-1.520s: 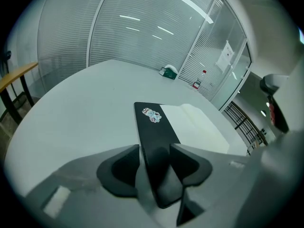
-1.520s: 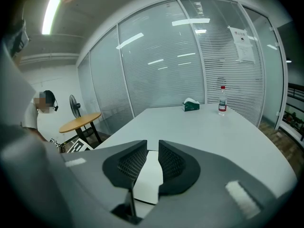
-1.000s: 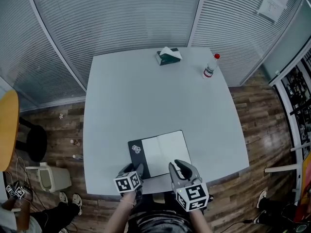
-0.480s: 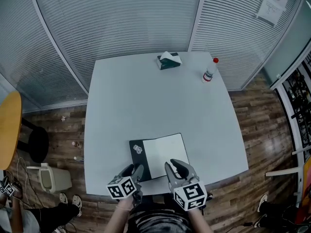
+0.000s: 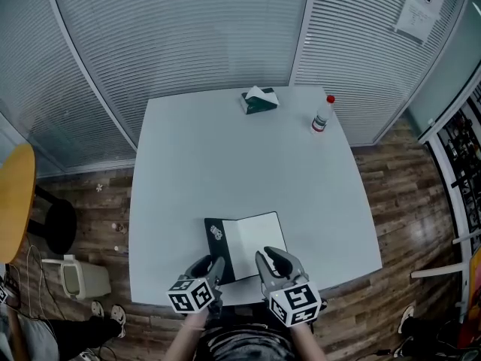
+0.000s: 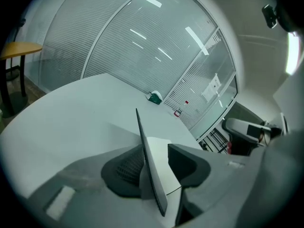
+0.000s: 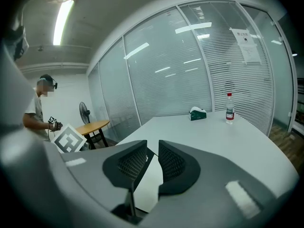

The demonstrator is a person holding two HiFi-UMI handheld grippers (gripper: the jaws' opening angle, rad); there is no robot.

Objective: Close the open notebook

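Observation:
The notebook (image 5: 252,254) lies open near the table's front edge, its white page (image 5: 259,250) flat. Its black left cover (image 5: 219,248) is raised and stands almost on edge. In the left gripper view this cover (image 6: 148,163) stands between my left gripper's (image 6: 155,150) jaws, which have just been closing. It lies against the left pad (image 6: 127,167), and a gap remains on the other side. My left gripper (image 5: 209,266) is at the cover's near end. My right gripper (image 5: 271,259) hovers at the page's near edge; in its own view the right gripper (image 7: 152,147) is narrowly open and holds nothing.
On the white table (image 5: 225,164), a green tissue box (image 5: 259,100) and a red-capped bottle (image 5: 321,116) stand at the far edge. Glass partitions with blinds close off the back. A yellow round table (image 5: 11,201) and a bin (image 5: 75,277) are on the left. A person (image 7: 42,113) stands beyond.
My left gripper has risen and the black cover has swung up from flat to nearly upright, so it looks narrower from above. The right gripper has stayed put.

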